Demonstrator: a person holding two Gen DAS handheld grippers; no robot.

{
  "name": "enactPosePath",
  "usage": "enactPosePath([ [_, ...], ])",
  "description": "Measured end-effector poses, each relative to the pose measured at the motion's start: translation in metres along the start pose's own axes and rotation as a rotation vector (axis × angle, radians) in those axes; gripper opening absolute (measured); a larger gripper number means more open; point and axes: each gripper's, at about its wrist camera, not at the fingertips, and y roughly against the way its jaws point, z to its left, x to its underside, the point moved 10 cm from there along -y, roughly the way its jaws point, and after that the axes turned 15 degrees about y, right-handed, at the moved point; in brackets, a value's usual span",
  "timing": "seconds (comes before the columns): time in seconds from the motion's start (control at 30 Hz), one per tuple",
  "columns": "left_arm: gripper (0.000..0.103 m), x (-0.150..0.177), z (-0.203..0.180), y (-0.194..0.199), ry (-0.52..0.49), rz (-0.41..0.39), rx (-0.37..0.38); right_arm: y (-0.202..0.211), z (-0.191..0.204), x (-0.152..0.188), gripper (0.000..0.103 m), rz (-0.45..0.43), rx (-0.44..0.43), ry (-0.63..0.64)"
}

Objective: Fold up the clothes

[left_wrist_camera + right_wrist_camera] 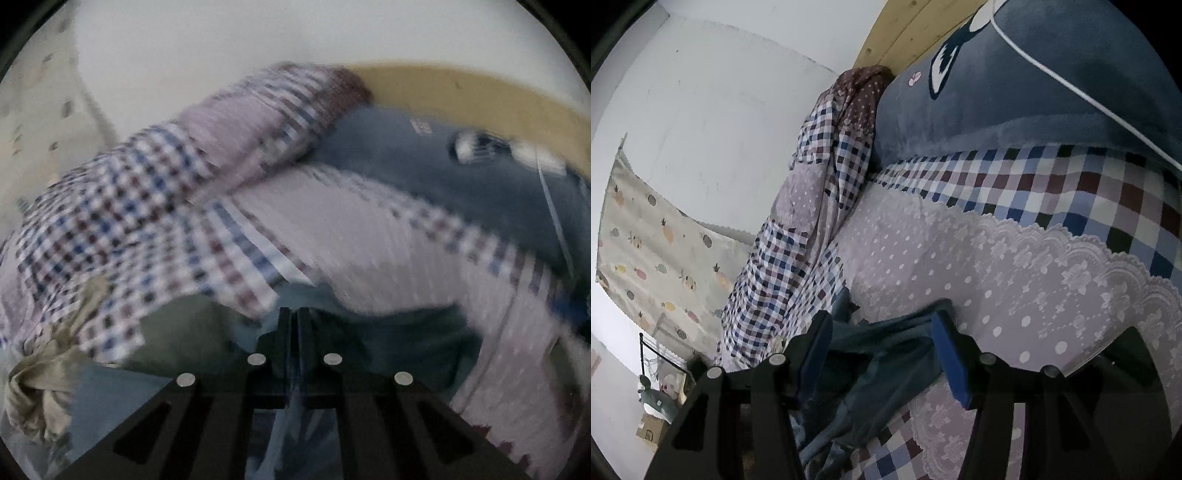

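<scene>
A blue garment (875,354) lies crumpled on the lilac dotted bedspread (960,258). My right gripper (886,347) is open, its blue pads (951,358) on either side of a raised fold of that garment. The left wrist view is motion-blurred. There my left gripper (294,325) is shut, with a thin layer of pale blue cloth (295,410) pinched between its fingers. More blue-grey fabric (399,347) spreads beyond the fingertips.
A bunched checked quilt (798,236) runs along the white wall. A dark blue plush pillow (1015,92) lies against the wooden headboard (897,33). A crumpled beige cloth (48,373) sits at the left. A pineapple-print hanging (653,251) and a rack (661,354) stand beyond.
</scene>
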Motion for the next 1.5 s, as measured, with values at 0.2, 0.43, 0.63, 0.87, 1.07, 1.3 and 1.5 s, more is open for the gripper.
enactPosePath([
  [0.2, 0.002, -0.057, 0.082, 0.055, 0.106, -0.092, -0.067, -0.01, 0.019, 0.007, 0.061, 0.026, -0.015, 0.066],
  [0.43, 0.002, -0.098, 0.153, 0.109, 0.187, -0.171, -0.112, -0.02, 0.034, 0.016, 0.061, 0.055, -0.021, 0.117],
  [0.63, 0.002, -0.096, 0.165, 0.142, 0.199, -0.197, -0.065, -0.03, 0.054, 0.024, 0.061, 0.077, -0.065, 0.161],
  [0.87, 0.002, -0.101, 0.213, 0.183, 0.253, -0.245, -0.084, -0.044, 0.102, 0.049, 0.061, 0.145, -0.127, 0.316],
  [1.07, 0.002, -0.117, 0.322, 0.225, 0.382, -0.319, -0.247, -0.05, 0.116, 0.064, 0.06, 0.184, -0.149, 0.38],
  [1.3, 0.001, -0.131, 0.447, 0.278, 0.531, -0.404, -0.439, -0.056, 0.122, 0.073, 0.061, 0.206, -0.163, 0.401],
  [1.5, 0.001, -0.147, 0.502, 0.326, 0.577, -0.494, -0.494, -0.064, 0.132, 0.084, 0.06, 0.229, -0.151, 0.475],
])
